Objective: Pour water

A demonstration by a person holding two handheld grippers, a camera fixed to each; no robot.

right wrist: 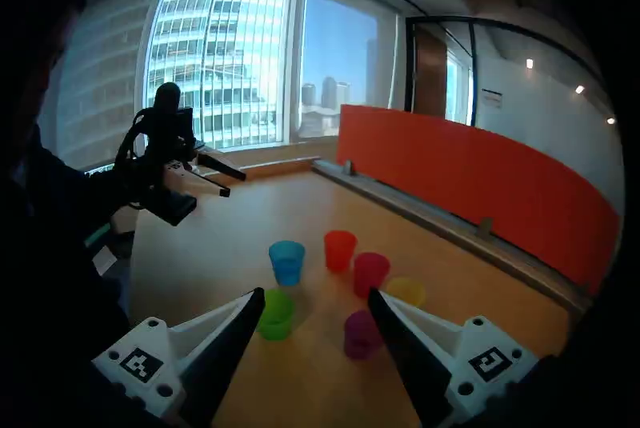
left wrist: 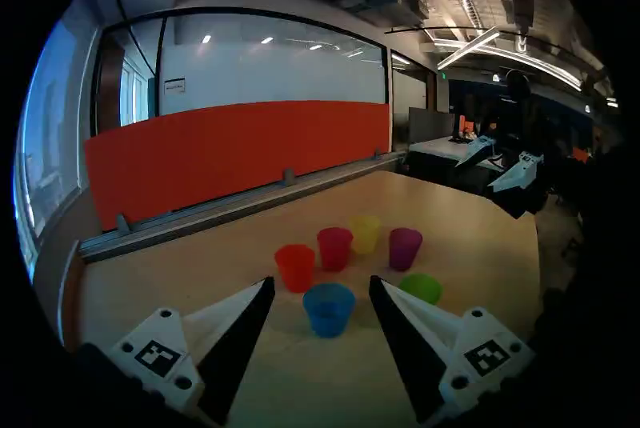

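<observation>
Six plastic cups stand in a cluster on the wooden table (left wrist: 480, 252): blue cup (left wrist: 328, 310), orange cup (left wrist: 295, 266), red cup (left wrist: 334, 248), yellow cup (left wrist: 366, 233), purple cup (left wrist: 405, 248) and green cup (left wrist: 421, 288). My left gripper (left wrist: 322, 282) is open above the table, its fingers framing the blue cup, nothing held. In the right gripper view, the right gripper (right wrist: 315, 294) is also open and empty over the green cup (right wrist: 277, 314) and purple cup (right wrist: 361, 334); the blue cup (right wrist: 286, 262) and orange cup (right wrist: 339, 250) stand beyond. I cannot tell what the cups contain.
An orange partition (left wrist: 240, 148) with a metal rail runs along the table's far edge. Large windows (right wrist: 224, 60) lie behind the table end. The left gripper (right wrist: 238, 186), held by a dark-sleeved person, hovers across the table in the right gripper view. Desks (left wrist: 448, 148) stand further back.
</observation>
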